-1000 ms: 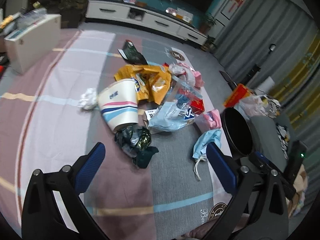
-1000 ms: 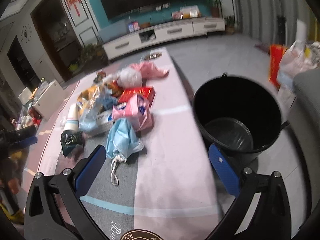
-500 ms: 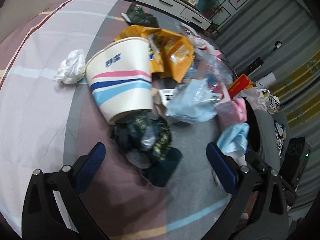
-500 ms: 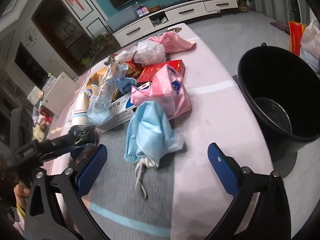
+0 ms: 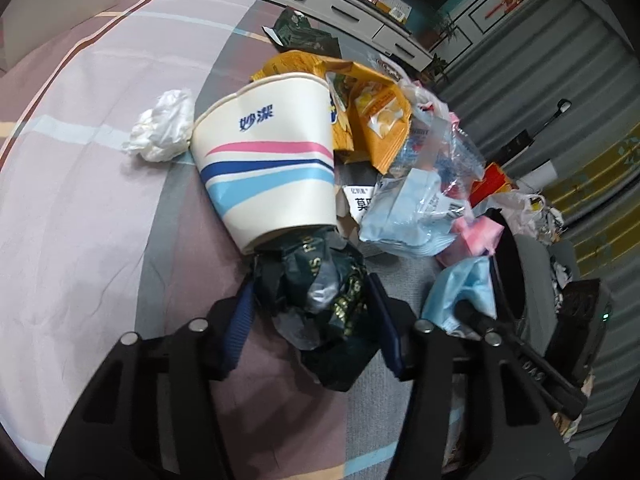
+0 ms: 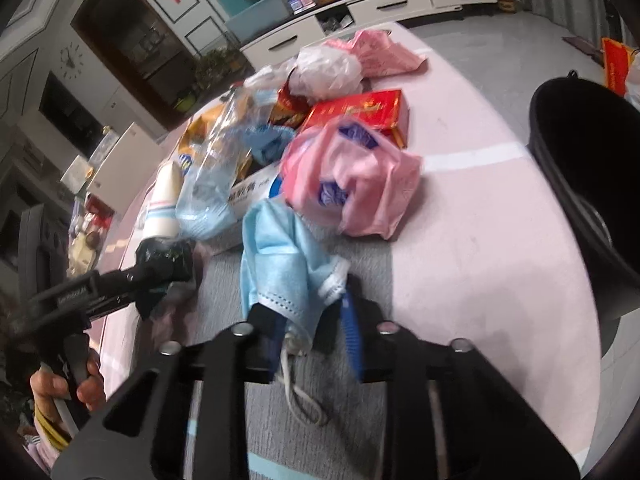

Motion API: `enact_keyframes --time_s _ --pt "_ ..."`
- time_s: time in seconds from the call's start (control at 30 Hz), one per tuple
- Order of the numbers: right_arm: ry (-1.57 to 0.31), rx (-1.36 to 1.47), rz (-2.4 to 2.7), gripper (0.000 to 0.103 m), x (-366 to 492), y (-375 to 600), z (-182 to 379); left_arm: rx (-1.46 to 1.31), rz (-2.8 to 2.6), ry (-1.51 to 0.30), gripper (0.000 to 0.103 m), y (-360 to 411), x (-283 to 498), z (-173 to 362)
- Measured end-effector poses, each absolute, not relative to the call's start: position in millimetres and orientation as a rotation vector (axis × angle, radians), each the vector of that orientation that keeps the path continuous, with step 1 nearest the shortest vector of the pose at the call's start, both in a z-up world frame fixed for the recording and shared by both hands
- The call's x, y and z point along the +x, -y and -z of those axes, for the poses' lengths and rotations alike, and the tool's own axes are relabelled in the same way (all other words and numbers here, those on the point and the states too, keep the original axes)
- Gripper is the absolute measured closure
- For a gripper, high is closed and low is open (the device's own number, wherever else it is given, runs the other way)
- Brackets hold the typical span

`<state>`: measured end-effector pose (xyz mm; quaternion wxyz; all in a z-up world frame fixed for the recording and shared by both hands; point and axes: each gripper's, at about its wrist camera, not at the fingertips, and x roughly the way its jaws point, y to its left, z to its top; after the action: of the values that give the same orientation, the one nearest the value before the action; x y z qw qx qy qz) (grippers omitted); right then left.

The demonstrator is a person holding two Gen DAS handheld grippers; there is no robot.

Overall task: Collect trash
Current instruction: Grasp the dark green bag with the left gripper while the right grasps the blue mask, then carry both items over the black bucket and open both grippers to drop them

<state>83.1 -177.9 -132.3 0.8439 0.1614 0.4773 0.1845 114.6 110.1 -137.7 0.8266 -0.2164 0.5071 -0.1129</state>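
White tissue wad (image 5: 162,131): lies alone at the left of the heap on the striped cloth of the surface (image 5: 72,208), just beside the cup's rim
Paper cup (image 5: 272,160): on its side, white with pink, dark blue and light blue stripes, its base touching the dark wrapper
Dark green wrapper (image 5: 316,300): crumpled foil with gold lettering, lying on the cloth at the foot of the cup
Left claw (image 5: 314,320): its blue pads sit on either side of the dark green wrapper and the jaws are closing onto it; the pads look to be pressing its sides
Yellow snack bags (image 5: 372,120): behind and to the right of the cup, partly under clear plastic
Pale blue plastic packet (image 5: 408,216): right of the cup, resting over a white box
Blue face mask (image 6: 280,256): crumpled on the grey stripe near the surface's edge, its white ear loops trailing toward the camera
Right claw (image 6: 312,328): jaws closing on the near edge of the blue face mask, with the fabric pinched between the pads
Pink plastic bag (image 6: 360,188): just behind the mask, touching it
Red box (image 6: 360,114): flat behind the pink bag
Black bucket (image 6: 588,184): stands off the right edge of the surface, open mouth showing
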Motion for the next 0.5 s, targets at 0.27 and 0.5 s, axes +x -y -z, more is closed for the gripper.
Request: enact_keyframes --time_s 0.27,0.5 --pt "-0.96 0.394 -0.565 0.092 56 176 114 -0.441 0.28 -1.006 0.051 -124 80 112" --pt "-0.807 0.46 -0.547 0.092 43 202 82 -0.396 0.365 -0.928 0.051 -106 64 84"
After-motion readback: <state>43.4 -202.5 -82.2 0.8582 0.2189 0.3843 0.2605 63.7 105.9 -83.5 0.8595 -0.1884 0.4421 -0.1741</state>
